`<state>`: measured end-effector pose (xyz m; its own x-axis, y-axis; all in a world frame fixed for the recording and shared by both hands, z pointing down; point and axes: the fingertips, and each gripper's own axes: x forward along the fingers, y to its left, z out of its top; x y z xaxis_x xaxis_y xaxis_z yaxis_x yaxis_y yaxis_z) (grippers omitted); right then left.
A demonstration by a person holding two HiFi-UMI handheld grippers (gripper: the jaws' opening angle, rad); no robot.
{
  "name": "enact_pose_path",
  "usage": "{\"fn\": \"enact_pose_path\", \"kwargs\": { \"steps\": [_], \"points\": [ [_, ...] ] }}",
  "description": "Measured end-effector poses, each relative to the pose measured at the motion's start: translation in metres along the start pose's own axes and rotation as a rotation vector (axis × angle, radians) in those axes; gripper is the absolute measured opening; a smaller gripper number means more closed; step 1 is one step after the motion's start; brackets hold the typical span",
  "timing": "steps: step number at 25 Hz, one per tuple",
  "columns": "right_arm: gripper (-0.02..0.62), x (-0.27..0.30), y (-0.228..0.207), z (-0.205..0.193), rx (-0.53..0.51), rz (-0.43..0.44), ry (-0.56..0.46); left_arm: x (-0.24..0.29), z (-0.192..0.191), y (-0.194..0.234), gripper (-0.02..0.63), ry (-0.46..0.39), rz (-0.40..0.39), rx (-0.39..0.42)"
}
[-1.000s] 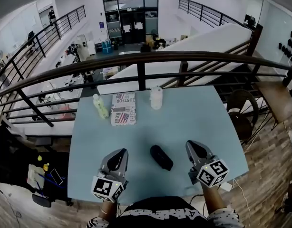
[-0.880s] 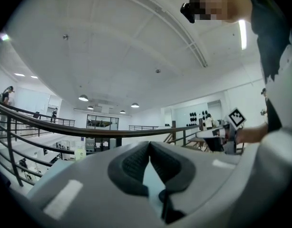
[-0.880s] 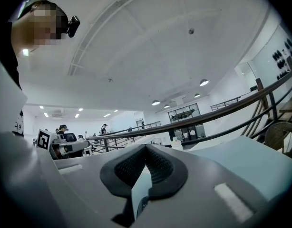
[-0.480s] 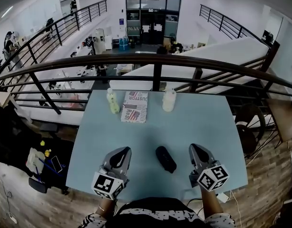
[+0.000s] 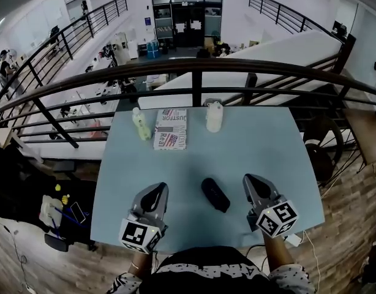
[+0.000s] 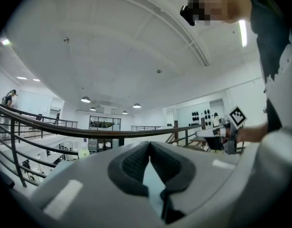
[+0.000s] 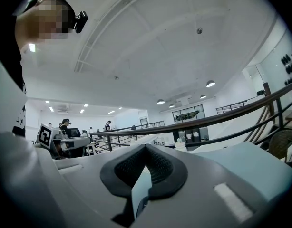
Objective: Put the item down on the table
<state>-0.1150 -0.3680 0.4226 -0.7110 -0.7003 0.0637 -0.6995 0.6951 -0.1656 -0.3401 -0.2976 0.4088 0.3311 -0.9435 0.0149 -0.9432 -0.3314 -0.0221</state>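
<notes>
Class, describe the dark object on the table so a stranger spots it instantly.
Find the blue table. Near its front edge, between the left gripper and right gripper, lies an oblong object. It alone is black; the far bottles and packet are light.

The head view looks steeply down from above the left gripper and right gripper. Each gripper view sits close behind its own jaws, facing the railing, which all three views share.

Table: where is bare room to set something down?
Free: the table right of the white bottle; the middle band between the paper and the black item. Crowded: far edge; near edge around the left gripper and right gripper.
</notes>
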Motion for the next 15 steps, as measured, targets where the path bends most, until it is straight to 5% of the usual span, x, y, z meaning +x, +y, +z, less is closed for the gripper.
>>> {"fn": "enact_pose_path", "kwargs": {
  "steps": [15],
  "points": [
    [-0.002,0.0008,0.0034,-0.0013,0.002,0.009,0.003,-0.0035,-0.0027,0.0013,0.000,0.014,0.012,-0.007]
  ]
}}
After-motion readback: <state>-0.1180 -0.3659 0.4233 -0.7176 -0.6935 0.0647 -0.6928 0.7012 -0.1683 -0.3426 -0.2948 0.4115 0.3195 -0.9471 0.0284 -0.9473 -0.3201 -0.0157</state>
